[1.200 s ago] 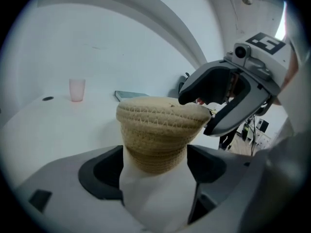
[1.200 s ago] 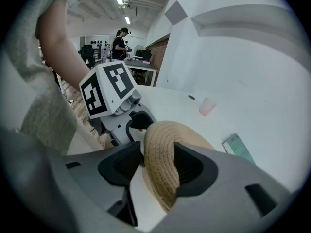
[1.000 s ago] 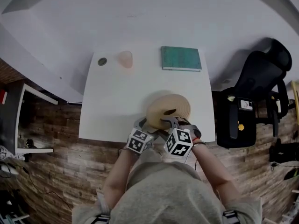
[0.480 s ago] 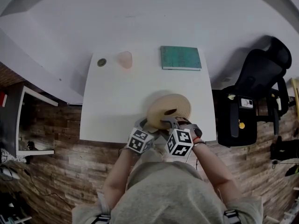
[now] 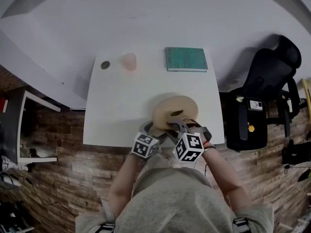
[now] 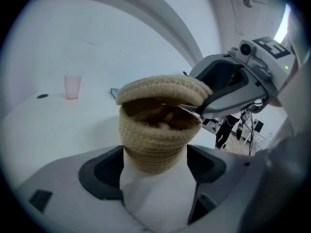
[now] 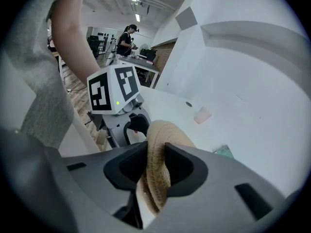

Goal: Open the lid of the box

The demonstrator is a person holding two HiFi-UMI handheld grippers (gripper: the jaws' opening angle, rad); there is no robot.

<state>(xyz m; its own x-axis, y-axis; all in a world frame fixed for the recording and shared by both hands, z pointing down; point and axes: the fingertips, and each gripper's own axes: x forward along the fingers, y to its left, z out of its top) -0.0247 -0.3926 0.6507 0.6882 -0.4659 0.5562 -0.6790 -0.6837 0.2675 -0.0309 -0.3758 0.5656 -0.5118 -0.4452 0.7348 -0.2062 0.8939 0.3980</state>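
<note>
A round woven box (image 6: 153, 140) stands near the front edge of the white table (image 5: 121, 106). My left gripper (image 6: 154, 164) is shut on the box's body, which bulges between the pads. The woven lid (image 6: 163, 91) sits tilted above the body, with a dark gap under its near side. In the head view the lid (image 5: 176, 109) shows as a tan disc. My right gripper (image 7: 155, 166) has the lid's rim (image 7: 158, 164) between its jaws, which are closing, and the pads press on it. In the head view both grippers, left (image 5: 151, 128) and right (image 5: 181, 125), meet at the box's near side.
A pink cup (image 5: 129, 61), a small round dark object (image 5: 105, 65) and a green book (image 5: 186, 59) lie along the table's far edge. A black office chair (image 5: 272, 91) stands to the right of the table. A white wall runs behind it.
The right gripper's marker cube has shifted slightly to the right and turned a little. The box and the left gripper stay where they were.
</note>
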